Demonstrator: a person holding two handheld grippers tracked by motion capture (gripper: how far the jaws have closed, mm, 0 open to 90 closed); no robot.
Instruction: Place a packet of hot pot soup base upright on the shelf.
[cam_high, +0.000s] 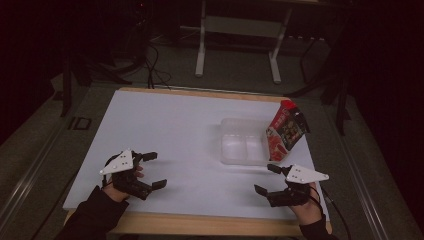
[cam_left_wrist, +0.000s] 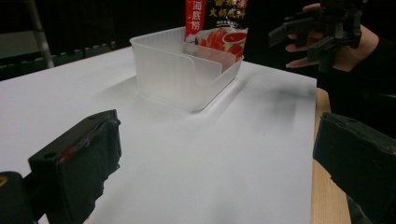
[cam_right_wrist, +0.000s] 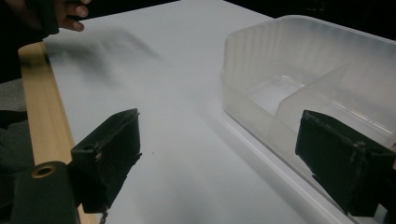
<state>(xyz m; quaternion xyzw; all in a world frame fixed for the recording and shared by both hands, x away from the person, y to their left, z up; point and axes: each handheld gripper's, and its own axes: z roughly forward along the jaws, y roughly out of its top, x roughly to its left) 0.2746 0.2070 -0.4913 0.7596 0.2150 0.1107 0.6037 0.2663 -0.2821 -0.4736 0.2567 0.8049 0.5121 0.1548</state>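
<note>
Left tongs (cam_high: 153, 170): jaws apart, nothing between them, low over the worktop (cam_high: 170, 125) near its front edge.
Right tongs (cam_high: 264, 178): jaws apart, nothing held, near the front edge, well apart from the left tongs.
Tub (cam_high: 244, 141): clear, two compartments, just beyond the right tongs; in the right gripper view its near wall (cam_right_wrist: 261, 116) lies ahead between the jaws.
Pouch (cam_high: 285, 131): red, tilted, leaning at the tub's far side from the left tongs.
</note>
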